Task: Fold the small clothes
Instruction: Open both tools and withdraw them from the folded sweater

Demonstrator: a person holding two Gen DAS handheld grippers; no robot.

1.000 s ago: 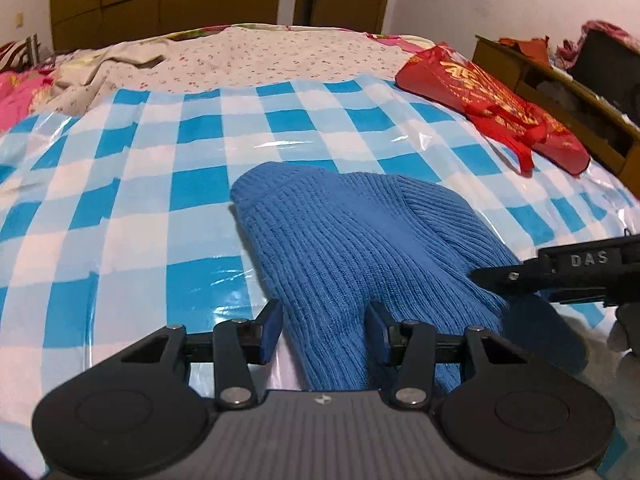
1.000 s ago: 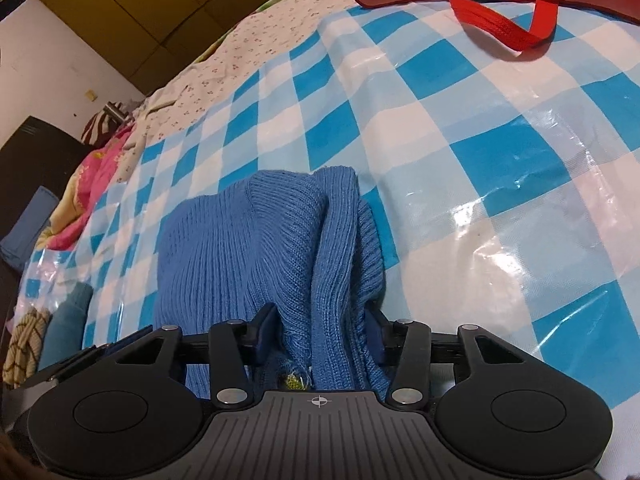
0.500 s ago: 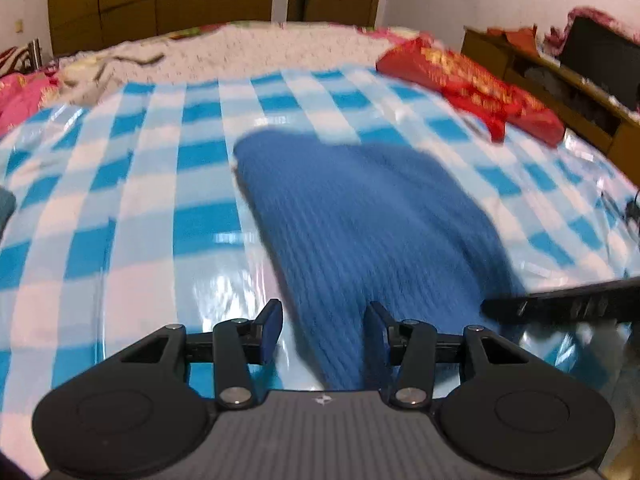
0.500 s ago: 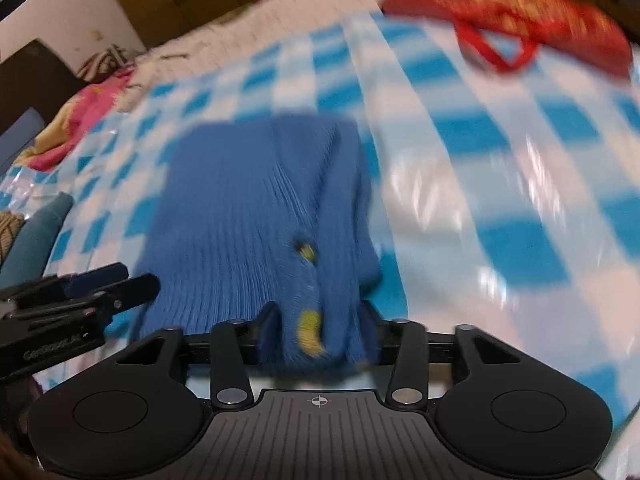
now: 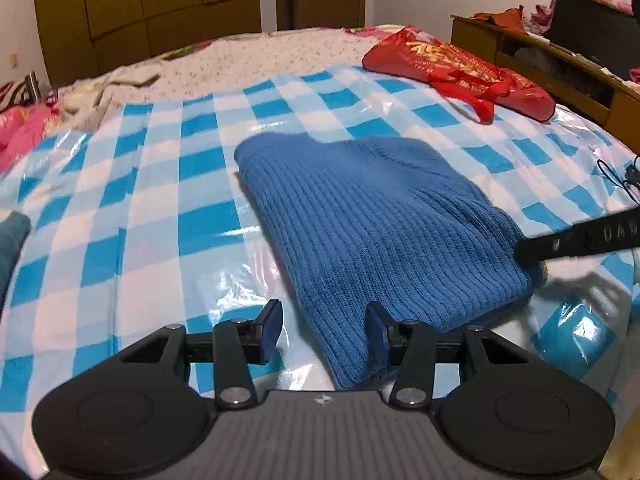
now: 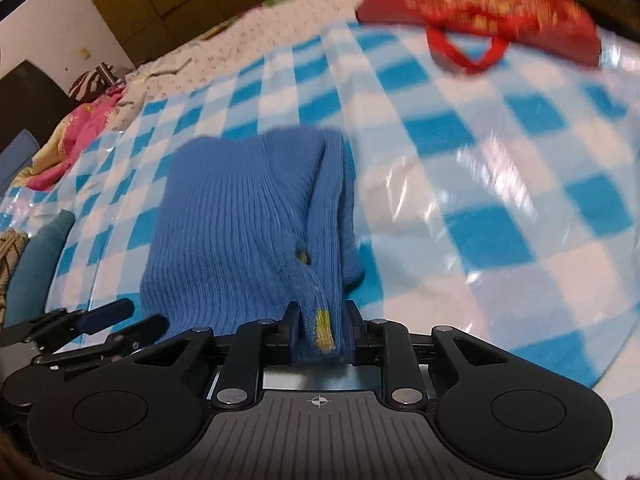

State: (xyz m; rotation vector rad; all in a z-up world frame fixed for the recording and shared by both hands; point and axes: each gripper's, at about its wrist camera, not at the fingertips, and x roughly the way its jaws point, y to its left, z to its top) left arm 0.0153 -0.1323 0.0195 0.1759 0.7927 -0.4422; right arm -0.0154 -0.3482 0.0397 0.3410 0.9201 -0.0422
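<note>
Pinching the near corner of the sweater (image 6: 244,216) at six o'clock, right gripper (image 6: 322,334), jaws just closing, now clamped on a bunched hem, probably to lift and fold it away. Left gripper (image 5: 324,330) spread apart around the other near edge, not pressing. Sweater lying mid-sheet (image 5: 132,208), partly folded; red bag (image 5: 452,68) at one o'clock.

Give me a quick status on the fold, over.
Right gripper just closed, clamped on the blue knit sweater corner. Left gripper open, straddling the sweater's near edge, not pinching. Red bag lies clear beyond.
</note>
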